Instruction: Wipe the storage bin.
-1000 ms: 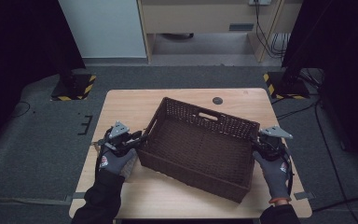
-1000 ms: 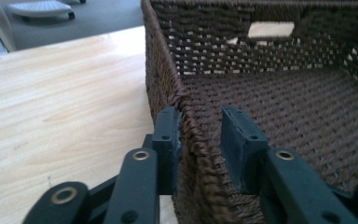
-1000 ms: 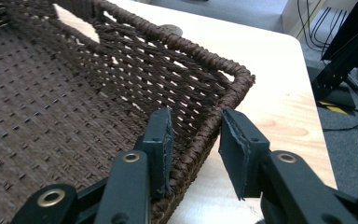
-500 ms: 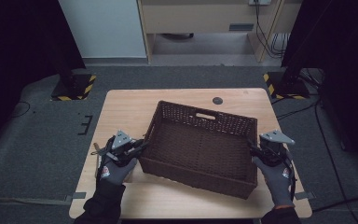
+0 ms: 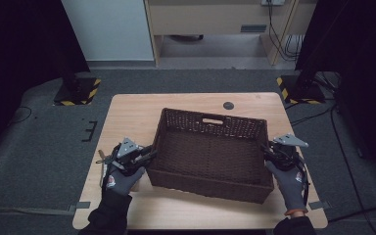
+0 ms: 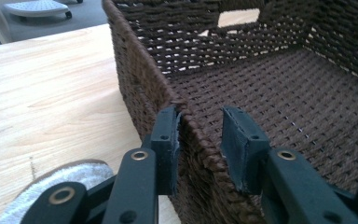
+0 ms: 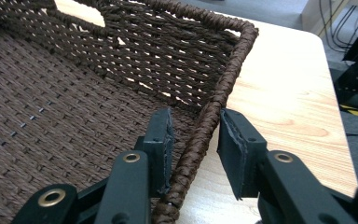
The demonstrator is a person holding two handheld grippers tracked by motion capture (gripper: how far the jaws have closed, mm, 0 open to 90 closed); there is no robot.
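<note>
A dark brown woven basket [image 5: 210, 117] sits empty on the wooden table [image 5: 137, 112], with a handle slot in its far wall. My left gripper [image 5: 149, 152] straddles the basket's left wall [image 6: 140, 84]. Its jaws have just been opening: the outer pad rests by the weave and the inner pad stands off the rim, so it is open [image 6: 199, 114]. My right gripper [image 5: 267, 151] straddles the right rim [image 7: 233, 60]. Those jaws have just been closing and now pinch the rim [image 7: 195, 114]. Gloved hands hold both grippers.
A small black round disc [image 5: 228, 105] lies on the table behind the basket. Bare wood runs along the table's front edge [image 5: 200, 215] and far left. Yellow-and-black striped stand bases [image 5: 78, 93] [image 5: 298, 90] sit on the floor beyond the far corners.
The basket has turned from a skewed angle to sit nearly square with the table. Both hands stayed at its two sides.
</note>
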